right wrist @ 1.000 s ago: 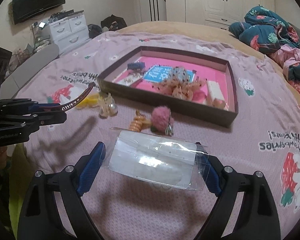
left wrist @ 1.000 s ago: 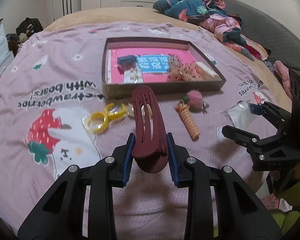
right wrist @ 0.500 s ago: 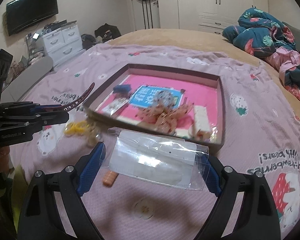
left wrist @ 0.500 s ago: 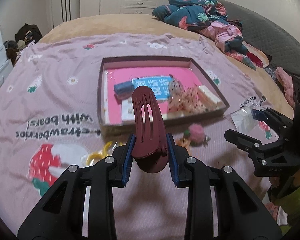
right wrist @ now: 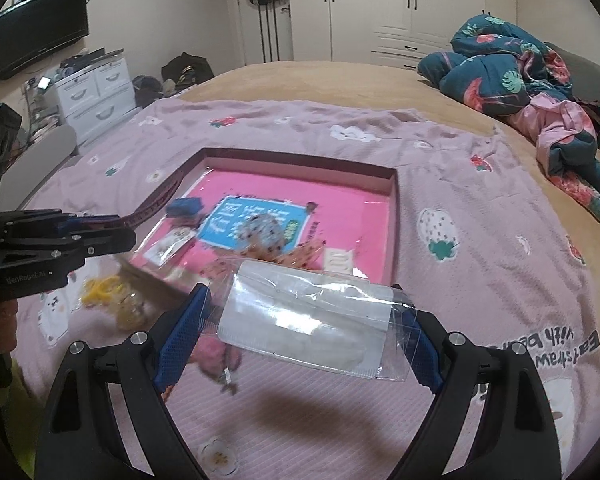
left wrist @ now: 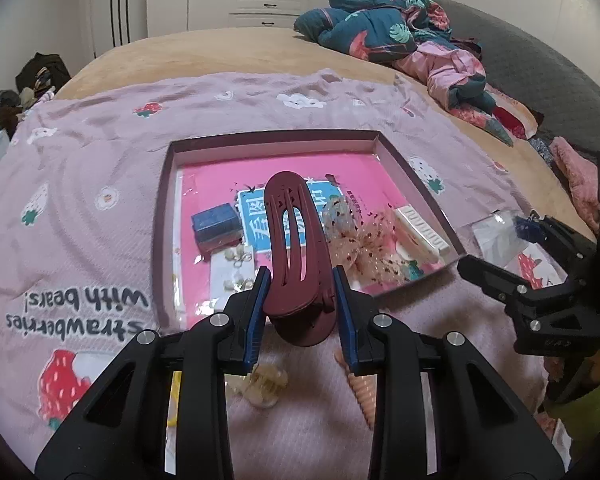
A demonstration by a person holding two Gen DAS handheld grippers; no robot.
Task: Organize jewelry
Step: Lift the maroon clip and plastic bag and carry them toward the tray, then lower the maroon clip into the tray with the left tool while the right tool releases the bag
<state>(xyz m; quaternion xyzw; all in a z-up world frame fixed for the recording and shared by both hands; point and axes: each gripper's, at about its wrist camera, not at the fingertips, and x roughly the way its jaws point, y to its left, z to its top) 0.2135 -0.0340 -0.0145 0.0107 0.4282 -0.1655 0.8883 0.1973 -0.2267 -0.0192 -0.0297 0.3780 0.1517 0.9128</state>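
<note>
Maroon hair clip point(left wrist: 296, 248) sat clamped in the left gripper's point(left wrist: 300, 300) narrow jaws above the pink-lined box point(left wrist: 412, 168); the right gripper's point(right wrist: 300, 328) wide jaws pinched a clear plastic packet point(right wrist: 308, 316) near the box's front edge.

Maroon clip point(left wrist: 296, 248); clear bag point(right wrist: 312, 320); pink-lined brown tray point(left wrist: 416, 184); lilac bedspread point(left wrist: 80, 208) with strawberries; blue-padded black tongs point(left wrist: 300, 312).

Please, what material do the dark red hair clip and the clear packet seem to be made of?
The dark red hair clip in the left hand-held gripper looks like rigid moulded plastic with a matte finish: even colour, clean cut slots, no strong shine. The clear packet in the right hand-held gripper looks like thin glossy plastic film: it is see-through, creased and glares. Its white content cannot be identified.
</note>
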